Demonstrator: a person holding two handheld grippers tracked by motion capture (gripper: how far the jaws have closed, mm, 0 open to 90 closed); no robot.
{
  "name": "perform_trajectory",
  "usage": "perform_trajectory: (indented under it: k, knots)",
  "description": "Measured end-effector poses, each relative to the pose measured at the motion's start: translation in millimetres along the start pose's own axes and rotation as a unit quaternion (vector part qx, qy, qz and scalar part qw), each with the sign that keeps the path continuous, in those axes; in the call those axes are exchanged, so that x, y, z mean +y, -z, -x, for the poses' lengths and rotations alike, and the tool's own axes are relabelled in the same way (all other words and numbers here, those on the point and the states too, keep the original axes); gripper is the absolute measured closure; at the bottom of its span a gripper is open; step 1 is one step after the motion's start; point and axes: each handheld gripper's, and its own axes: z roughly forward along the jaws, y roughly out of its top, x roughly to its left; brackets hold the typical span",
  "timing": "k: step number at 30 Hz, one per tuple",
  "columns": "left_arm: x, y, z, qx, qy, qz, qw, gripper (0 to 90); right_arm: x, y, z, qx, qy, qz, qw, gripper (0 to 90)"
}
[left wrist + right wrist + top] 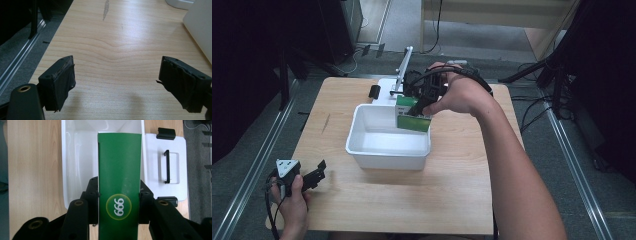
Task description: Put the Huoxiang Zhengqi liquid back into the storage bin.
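Observation:
A green box (412, 115) with a yellow-ringed "999" mark (119, 206) is held over the far right corner of a white plastic bin (387, 152). My right gripper (418, 106) is shut on the box, one jaw on each side of it (119, 182). In the right gripper view the white bin (75, 157) lies beneath the box. My left gripper (314, 175) rests near the table's front left corner, apart from the bin. Its jaws stand wide open over bare wood (117, 82), with nothing between them.
The bin's white lid (166, 165) with a black handle and clips lies flat behind the bin. A thin white stand (403, 67) rises at the table's far edge. Cables and dark stands surround the wooden table (452, 200). A corner of the bin (200, 27) shows right of the left gripper.

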Motion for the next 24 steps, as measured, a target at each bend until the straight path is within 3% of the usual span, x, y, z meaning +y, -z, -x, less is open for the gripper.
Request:
perform_trajectory:
  k: [6, 10, 14, 24]
  knots:
    - [0.0, 0.1, -0.2, 0.000, -0.001, 0.000, 1.0000, 14.3, -1.8, -12.3, 2.0, 0.005, 0.007, 0.002, 1.0000, 64.1]
    - [-0.1, 0.2, 0.1, 0.000, 0.000, 0.000, 1.0000, 14.3, -6.0, -22.7, 3.4, -0.004, 0.025, 0.002, 0.9997, 64.1]
    - [0.0, 0.1, 0.0, 0.001, -0.001, -0.001, 1.0000, 14.2, -7.2, -34.0, 4.4, 0.001, 0.036, -0.001, 0.9993, 64.0]
    - [0.0, 0.3, 0.4, 0.001, -0.004, -0.001, 1.0000, 14.3, -13.5, -63.1, 6.6, 0.003, 0.037, -0.021, 0.9991, 64.0]
